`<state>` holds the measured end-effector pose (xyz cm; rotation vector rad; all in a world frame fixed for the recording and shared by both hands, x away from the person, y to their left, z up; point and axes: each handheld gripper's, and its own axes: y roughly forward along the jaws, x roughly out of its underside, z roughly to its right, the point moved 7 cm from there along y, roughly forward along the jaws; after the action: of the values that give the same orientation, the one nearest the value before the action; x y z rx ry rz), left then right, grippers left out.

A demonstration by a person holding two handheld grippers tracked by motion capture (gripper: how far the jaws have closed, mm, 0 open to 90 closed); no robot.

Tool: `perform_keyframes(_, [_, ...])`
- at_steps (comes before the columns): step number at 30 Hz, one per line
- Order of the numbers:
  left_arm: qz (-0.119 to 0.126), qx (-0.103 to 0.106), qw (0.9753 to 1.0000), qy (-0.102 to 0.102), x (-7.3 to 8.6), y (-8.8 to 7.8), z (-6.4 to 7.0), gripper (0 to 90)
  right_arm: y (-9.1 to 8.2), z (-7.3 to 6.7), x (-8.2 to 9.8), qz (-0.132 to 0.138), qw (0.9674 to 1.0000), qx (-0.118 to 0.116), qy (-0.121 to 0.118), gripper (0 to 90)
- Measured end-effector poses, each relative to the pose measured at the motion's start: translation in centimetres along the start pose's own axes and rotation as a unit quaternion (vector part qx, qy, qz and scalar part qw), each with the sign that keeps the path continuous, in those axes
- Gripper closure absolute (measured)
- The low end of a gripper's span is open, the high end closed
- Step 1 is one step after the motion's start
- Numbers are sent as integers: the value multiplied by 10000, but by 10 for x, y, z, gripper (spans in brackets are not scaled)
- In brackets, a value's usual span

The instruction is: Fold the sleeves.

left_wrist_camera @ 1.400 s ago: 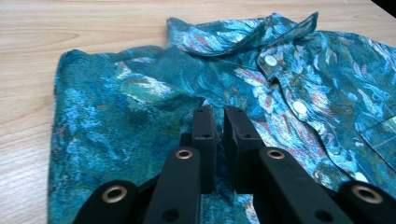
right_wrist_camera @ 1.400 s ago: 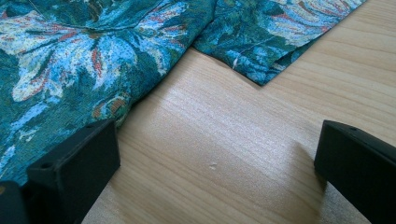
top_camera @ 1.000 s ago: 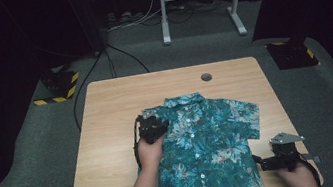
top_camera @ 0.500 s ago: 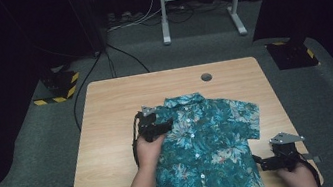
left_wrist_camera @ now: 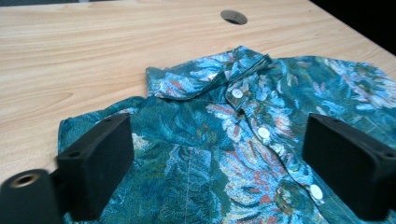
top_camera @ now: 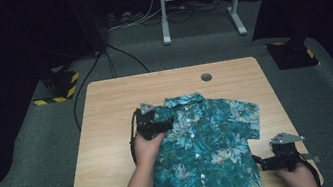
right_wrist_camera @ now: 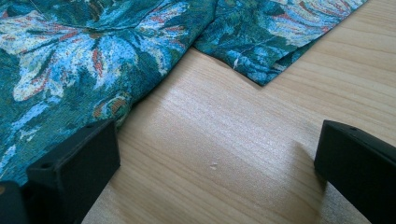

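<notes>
A short-sleeved shirt (top_camera: 203, 148) in a teal and blue floral print with touches of orange is laid face up on the wooden table (top_camera: 107, 113), its collar toward the far edge and its hem reaching the near edge. A row of white buttons runs down the closed front, and the collar (left_wrist_camera: 210, 77) is seen rumpled and partly folded over. One sleeve (top_camera: 246, 116) is spread out toward the right side of the table; its hemmed corner (right_wrist_camera: 261, 70) is seen lying flat on the wood.

The left gripper (top_camera: 154, 125) is held over the shirt's shoulder next to the collar. Its jaws have just been opening and are now spread wide, with cloth seen beneath them but nothing pinched between the pads (left_wrist_camera: 100, 163). Compared with a second ago, this gripper is seen slightly higher above the fabric, and the shoulder it was at now lies released on the table.

The right gripper (top_camera: 266, 162) is kept at the near right corner, unchanged from before, its jaws released and wide apart over bare wood just beside the shirt's edge.
</notes>
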<state>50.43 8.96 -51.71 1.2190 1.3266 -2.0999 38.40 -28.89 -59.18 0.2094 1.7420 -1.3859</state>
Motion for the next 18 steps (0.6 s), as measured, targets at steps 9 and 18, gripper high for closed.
perform_keyframes(9, [93,76,9998,129,-7,-10,1,34,0,0,0,-1,10000,0,6,0])
perform_keyframes(18, [173,69,9997,135,-11,-22,-4,16,0,0,0,-3,10000,0,5,0])
